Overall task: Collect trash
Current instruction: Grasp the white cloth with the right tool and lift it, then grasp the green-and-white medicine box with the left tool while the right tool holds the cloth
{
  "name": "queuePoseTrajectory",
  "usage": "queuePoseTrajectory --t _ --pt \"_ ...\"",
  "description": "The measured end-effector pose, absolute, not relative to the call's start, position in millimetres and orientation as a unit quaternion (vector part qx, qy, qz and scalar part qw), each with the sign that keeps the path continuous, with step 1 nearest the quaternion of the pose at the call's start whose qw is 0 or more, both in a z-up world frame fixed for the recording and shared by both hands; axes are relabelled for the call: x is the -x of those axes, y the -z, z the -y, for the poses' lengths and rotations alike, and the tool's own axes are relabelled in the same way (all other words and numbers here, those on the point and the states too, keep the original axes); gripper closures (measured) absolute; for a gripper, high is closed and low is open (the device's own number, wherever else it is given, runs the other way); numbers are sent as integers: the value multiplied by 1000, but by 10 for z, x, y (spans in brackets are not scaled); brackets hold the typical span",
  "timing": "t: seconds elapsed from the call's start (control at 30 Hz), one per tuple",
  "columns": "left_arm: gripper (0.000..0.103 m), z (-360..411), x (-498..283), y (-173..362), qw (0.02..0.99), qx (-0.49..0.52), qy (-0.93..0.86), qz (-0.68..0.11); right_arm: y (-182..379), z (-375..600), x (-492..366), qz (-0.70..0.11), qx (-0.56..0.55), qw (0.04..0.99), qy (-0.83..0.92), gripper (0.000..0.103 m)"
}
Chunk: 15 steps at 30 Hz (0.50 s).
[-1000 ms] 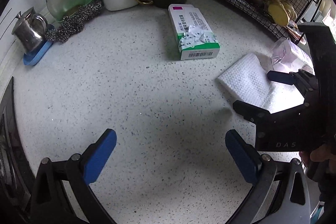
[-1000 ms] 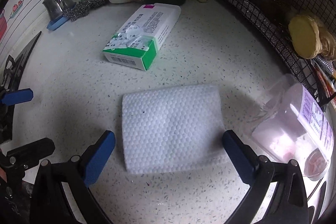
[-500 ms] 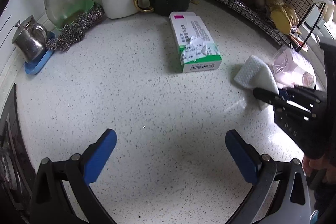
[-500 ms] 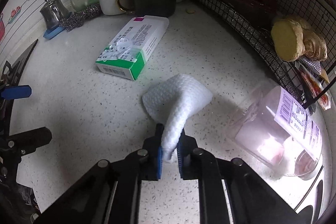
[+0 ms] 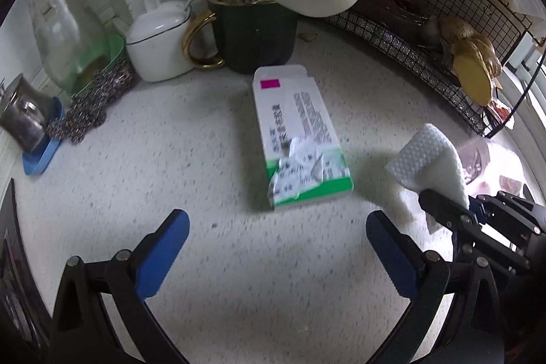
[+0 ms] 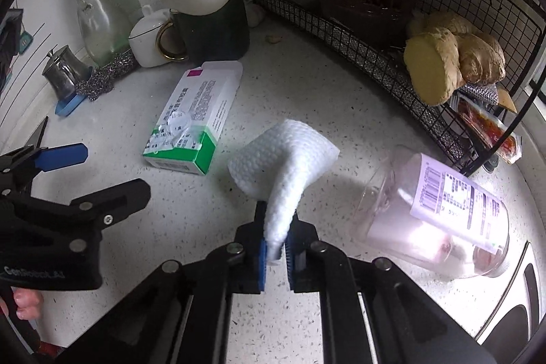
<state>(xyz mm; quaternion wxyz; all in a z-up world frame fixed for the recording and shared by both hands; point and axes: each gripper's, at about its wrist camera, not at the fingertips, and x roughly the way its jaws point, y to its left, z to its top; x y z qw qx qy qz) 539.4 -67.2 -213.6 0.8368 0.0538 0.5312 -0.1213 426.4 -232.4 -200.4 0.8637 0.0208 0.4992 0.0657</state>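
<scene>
At the far left a steel pot [image 5: 20, 121] and scouring pad [image 5: 90, 101] sit against the wall, out of the working area, beside a dark mug [image 5: 254, 33] of utensils. The left gripper [image 5: 278, 253] hovers low over the speckled table [image 5: 170, 159] with its blue pads spread wide and nothing between them, aimed toward the torn green-and-white box [image 5: 300, 139] lying flat ahead, likely the next piece of trash. Further right, the right gripper [image 6: 274, 249] is closed tight on the lower edge of the white paper towel [image 6: 286, 159], which hangs folded above the table, pinched at one edge so it lifts cleanly. At far right a clear plastic cup [image 6: 440, 210] lies on its side beside the wire rack [image 6: 375, 46]
</scene>
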Motion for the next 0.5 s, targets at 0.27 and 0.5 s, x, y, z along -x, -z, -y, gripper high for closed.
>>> queuePoseTrajectory --t 0.27,0.5 --pt "0 877 -5734 2322 832 -66 134 -534 2059 2346 -4501 -497 -32 865 -53 95" --pt "37 951 -5849 2507 821 -71 141 -549 2161 2363 -4612 -504 -39 861 -52 95"
